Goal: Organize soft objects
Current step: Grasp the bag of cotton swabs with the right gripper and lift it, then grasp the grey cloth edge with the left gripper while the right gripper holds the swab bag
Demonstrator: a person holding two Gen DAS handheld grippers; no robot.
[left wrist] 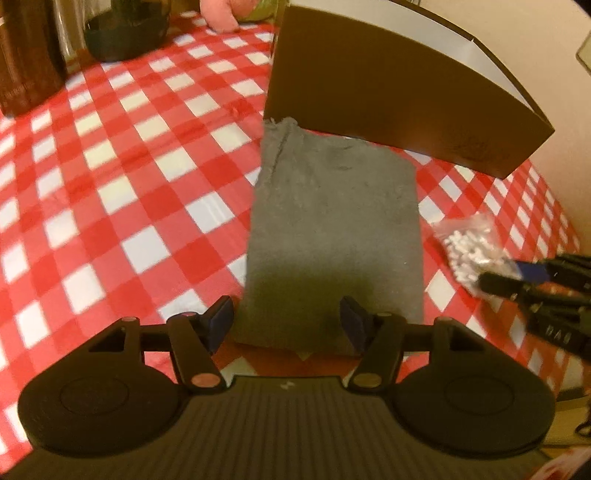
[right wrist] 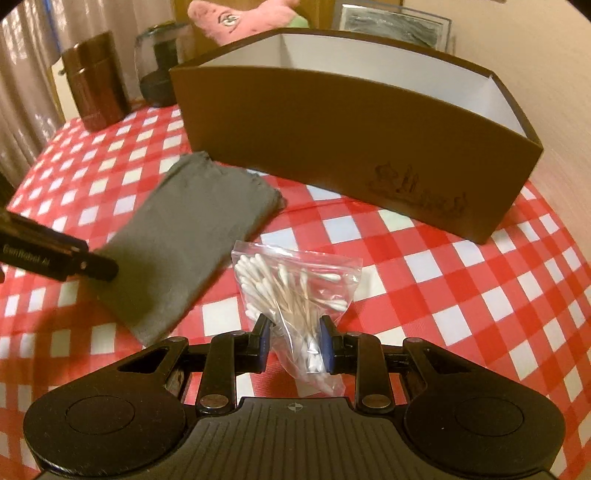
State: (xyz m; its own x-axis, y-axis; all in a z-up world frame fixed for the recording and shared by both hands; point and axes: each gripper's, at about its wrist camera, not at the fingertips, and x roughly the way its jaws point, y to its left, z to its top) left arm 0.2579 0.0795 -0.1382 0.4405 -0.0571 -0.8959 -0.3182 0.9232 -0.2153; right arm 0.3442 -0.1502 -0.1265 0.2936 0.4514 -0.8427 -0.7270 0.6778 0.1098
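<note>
A folded grey cloth (left wrist: 334,229) lies flat on the red and white checked tablecloth, in front of a brown open box (left wrist: 388,92) with a white inside. My left gripper (left wrist: 289,325) is open, its fingers on either side of the cloth's near end. The cloth (right wrist: 184,236) and the box (right wrist: 351,136) also show in the right wrist view. A clear bag of cotton swabs (right wrist: 291,291) lies to the right of the cloth. My right gripper (right wrist: 294,341) has its pads against the bag's near end. The bag (left wrist: 469,247) also shows in the left wrist view.
A dark glass vessel (right wrist: 159,62) and a brown canister (right wrist: 96,81) stand at the far left of the table. A pink plush toy (right wrist: 240,16) sits behind the box. The table's right edge runs close to the box and a beige wall.
</note>
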